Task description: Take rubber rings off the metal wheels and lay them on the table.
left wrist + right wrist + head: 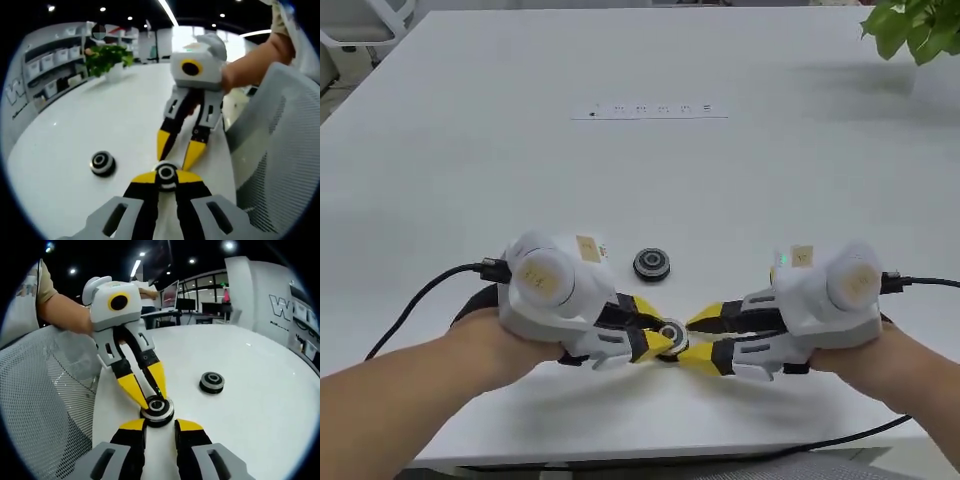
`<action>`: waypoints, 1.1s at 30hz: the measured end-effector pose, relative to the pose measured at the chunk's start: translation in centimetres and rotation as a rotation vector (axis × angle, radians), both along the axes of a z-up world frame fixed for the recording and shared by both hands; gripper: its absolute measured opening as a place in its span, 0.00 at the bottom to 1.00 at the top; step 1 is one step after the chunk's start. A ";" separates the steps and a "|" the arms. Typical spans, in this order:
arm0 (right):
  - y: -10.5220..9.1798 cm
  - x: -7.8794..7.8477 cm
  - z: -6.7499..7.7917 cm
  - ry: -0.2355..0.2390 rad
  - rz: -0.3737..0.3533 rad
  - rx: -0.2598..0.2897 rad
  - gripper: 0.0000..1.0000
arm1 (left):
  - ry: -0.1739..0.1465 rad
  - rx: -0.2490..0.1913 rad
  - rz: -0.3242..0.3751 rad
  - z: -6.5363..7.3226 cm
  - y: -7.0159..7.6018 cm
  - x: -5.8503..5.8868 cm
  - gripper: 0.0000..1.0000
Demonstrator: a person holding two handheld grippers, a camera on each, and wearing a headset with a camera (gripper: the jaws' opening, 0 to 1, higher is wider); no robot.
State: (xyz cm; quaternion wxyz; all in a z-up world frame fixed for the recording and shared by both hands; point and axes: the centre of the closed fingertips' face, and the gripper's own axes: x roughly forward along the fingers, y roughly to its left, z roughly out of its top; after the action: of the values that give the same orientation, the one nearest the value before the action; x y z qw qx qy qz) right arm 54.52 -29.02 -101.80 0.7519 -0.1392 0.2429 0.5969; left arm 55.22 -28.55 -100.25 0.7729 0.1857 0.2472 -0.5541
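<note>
Purchase on the rubber is what this step seems to call for. At bottom centre of the head view the two grippers meet nose to nose over a small metal wheel (157,410) at the near edge of the white table (640,180). The left gripper (167,177) has its yellow-tipped fingers pressed against the wheel's two sides, pinching it. The right gripper (161,426) has its jaws parted, tips flanking the wheel's near edge; I cannot tell whether they touch it. The dark rubber ring (156,422) is on the wheel, so the peeling looks not yet begun. To do it well, I would keep the left pinch on the metal hub rather than the rubber, so the ring is free to slide. Then close the right tips on the ring's outer lip alone, roll one side up over the rim and draw it off without tilting the wheel out of the pinch. A second wheel (651,263) lies apart, just above the grippers in the head view, its ring likewise on.
</note>
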 end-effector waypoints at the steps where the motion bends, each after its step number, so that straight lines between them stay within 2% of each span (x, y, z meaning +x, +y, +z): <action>1: 0.1 -0.2 0.0 -0.002 0.007 0.000 0.17 | 0.000 -0.001 0.000 0.0 0.0 0.0 0.12; 12: 0.0 -0.1 -0.1 -0.018 0.023 -0.031 0.15 | 0.002 -0.004 0.000 0.0 0.0 0.0 0.12; 17: -0.5 0.0 -0.2 -0.018 0.039 -0.051 0.06 | 0.003 -0.005 0.002 0.0 0.0 0.0 0.12; 19: -0.4 0.0 -0.2 -0.015 0.037 -0.053 0.06 | 0.004 -0.005 0.003 0.0 0.0 0.0 0.12; 30: -0.6 0.3 -0.2 -0.009 -0.015 -0.063 0.00 | 0.002 -0.001 0.007 0.0 0.0 0.0 0.12; 33: -0.7 0.4 -0.2 0.020 -0.057 -0.038 0.00 | 0.001 0.000 0.007 0.0 0.0 0.0 0.12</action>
State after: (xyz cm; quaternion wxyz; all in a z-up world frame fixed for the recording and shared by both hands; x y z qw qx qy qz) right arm 54.88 -29.71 -101.98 0.7633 -0.1406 0.2657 0.5718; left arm 55.23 -28.57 -100.25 0.7749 0.1844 0.2481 -0.5514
